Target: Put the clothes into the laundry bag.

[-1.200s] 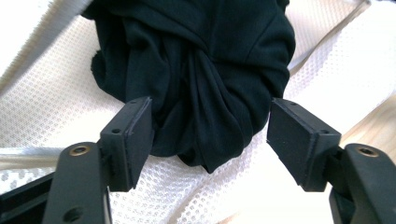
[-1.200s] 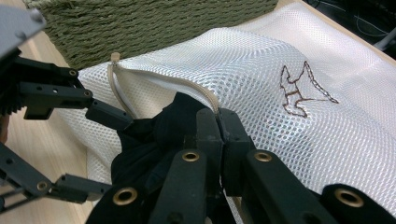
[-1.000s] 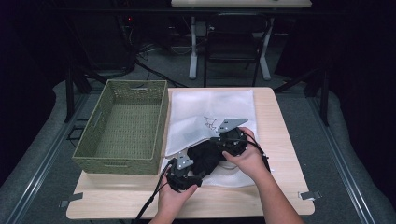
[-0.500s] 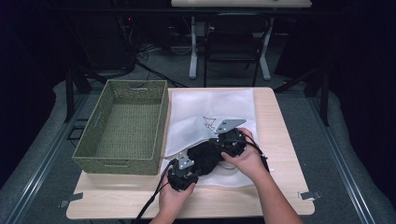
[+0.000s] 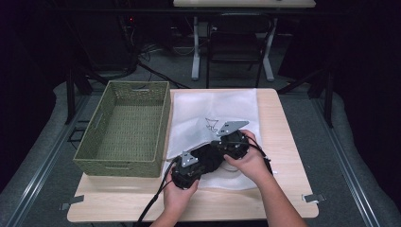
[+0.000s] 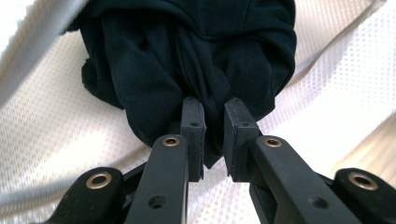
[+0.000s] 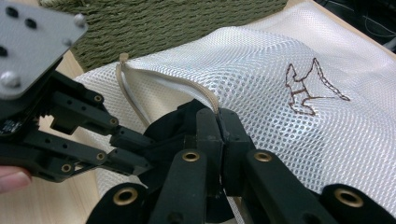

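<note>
1. Nearest the person, the left gripper [image 5: 189, 166] has just been closing, and in the left gripper view its pads [image 6: 193, 122] are now pinched on a fold of the dark garment [image 6: 187, 56]. Judged from that view the bite is shallow, so I would test it with a light tug before pushing.
2. The garment sits at the near edge of the white mesh bag [image 5: 215, 118], bunched between the 2 grippers and partly under the bag's upper layer. It probably needs feeding in bit by bit, not in 1 shove.
3. The right gripper [image 7: 218, 125] is clamped on the bag's opening edge, where the beige zipper band [image 7: 163, 81] runs into its jaws. It looks best kept raised, so the mouth stays wide while the left feeds cloth under it.
4. Push the cloth towards the embroidered mark [image 7: 308, 91], deeper into the bag, and keep it off the zipper band, where a fold could snag.
5. The green woven basket [image 5: 125, 127] stands just beside the bag on the wooden table [image 5: 279, 118]. Keep the bag flat and off its wall.
</note>
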### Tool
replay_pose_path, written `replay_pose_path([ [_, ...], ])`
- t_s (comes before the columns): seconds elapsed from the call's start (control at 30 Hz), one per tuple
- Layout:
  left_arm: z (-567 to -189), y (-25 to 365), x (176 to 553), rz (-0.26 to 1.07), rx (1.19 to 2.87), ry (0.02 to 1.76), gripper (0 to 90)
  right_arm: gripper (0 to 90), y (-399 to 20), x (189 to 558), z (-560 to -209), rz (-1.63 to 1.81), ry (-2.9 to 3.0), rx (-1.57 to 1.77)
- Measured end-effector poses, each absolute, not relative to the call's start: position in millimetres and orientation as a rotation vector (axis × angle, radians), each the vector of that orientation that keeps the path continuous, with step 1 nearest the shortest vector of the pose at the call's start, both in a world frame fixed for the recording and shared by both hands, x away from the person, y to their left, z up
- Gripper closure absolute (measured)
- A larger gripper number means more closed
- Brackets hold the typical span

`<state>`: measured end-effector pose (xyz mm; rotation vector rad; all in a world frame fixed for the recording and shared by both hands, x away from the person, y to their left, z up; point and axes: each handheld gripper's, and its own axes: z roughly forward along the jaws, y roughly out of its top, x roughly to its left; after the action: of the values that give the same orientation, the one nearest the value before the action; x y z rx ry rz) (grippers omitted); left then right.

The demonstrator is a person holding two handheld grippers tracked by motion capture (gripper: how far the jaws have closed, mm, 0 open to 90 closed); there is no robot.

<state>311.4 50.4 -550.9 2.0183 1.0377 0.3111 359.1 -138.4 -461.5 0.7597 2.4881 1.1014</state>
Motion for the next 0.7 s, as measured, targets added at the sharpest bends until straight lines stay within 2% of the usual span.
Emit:
replay_pose_path([
  [0.7,-549.3,40.8,336.0,0.313,1.972,1.076,80.3,89.1,-139.4,359.7,-461.5,1.114,2.492,0.766],
])
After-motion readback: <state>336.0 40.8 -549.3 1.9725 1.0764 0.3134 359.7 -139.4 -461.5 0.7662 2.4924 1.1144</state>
